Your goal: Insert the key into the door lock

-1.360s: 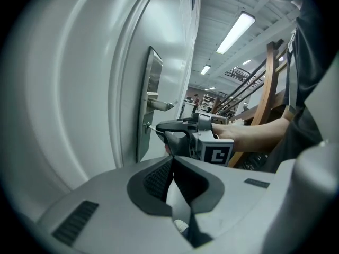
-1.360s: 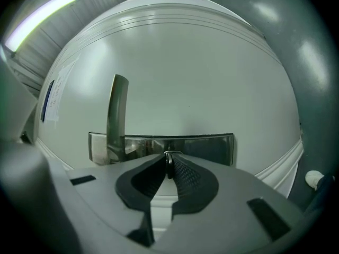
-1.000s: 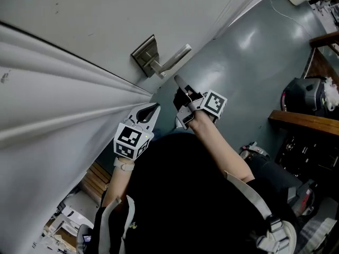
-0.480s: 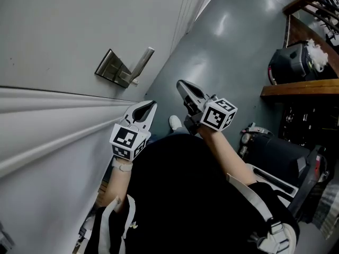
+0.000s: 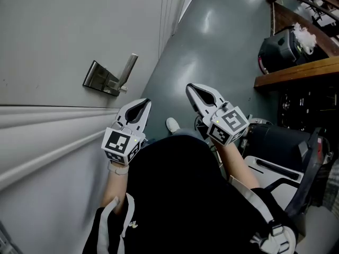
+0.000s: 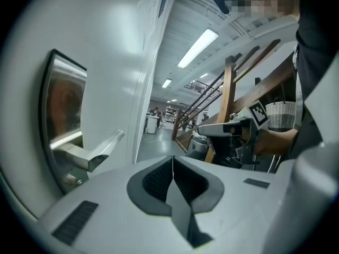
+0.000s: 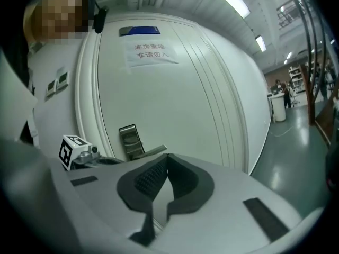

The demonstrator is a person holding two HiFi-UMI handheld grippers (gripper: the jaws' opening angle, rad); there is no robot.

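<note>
The brushed-metal lock plate [image 5: 98,77] with its lever handle [image 5: 127,70] sits on the white door [image 5: 63,30], ahead and left of both grippers. My left gripper [image 5: 143,102] points toward the door below the plate, jaws shut with nothing between them. My right gripper [image 5: 192,89] hovers over the grey floor, well right of the handle, also shut and empty. In the left gripper view the plate [image 6: 63,120] and handle [image 6: 100,152] are close at left, beyond the left gripper [image 6: 172,160]. The right gripper view shows the plate [image 7: 128,136] past the right gripper [image 7: 167,157]. No key is visible.
A paper notice [image 7: 151,52] is stuck high on the door. A wooden shelf [image 5: 296,70] carrying a black bag [image 5: 280,44] stands at the right, with dark equipment [image 5: 280,147] below it. A white shoe [image 5: 172,124] rests on the grey floor [image 5: 217,41].
My right gripper has pulled back from just below the lever handle and now sits farther right over the floor. The head view has swung, so the handle appears farther left. The left gripper has barely moved.
</note>
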